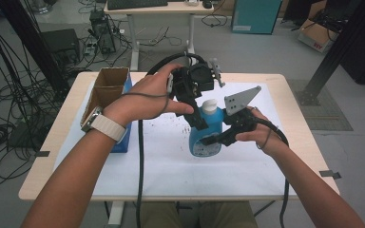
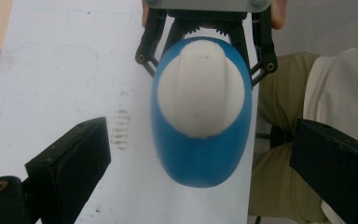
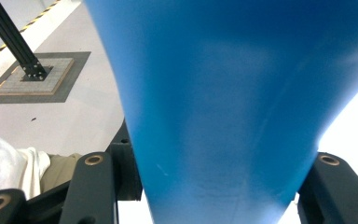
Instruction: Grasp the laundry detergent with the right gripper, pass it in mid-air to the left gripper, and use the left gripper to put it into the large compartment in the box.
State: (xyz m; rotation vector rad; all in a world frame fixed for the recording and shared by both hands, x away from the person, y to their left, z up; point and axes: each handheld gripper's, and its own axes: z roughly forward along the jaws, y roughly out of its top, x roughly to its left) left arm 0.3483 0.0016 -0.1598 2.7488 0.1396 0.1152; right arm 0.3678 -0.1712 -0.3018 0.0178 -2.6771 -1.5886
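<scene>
Bottle [image 1: 206, 135] upright mid-table [image 1: 285, 83] on the white sheet [image 1: 171, 161], my right claw [image 1: 217, 138] pinching its body. My left claw [image 1: 197, 121] spread wide, over its white cap [image 2: 200, 91].

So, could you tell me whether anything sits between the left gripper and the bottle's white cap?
Nothing visible does. The left gripper hangs open above the white cap of the blue bottle, which the right gripper clamps.

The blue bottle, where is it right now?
In the high view the blue bottle stands upright mid-table on the white sheet, clamped by the right gripper, the left gripper open above its white cap.
</scene>
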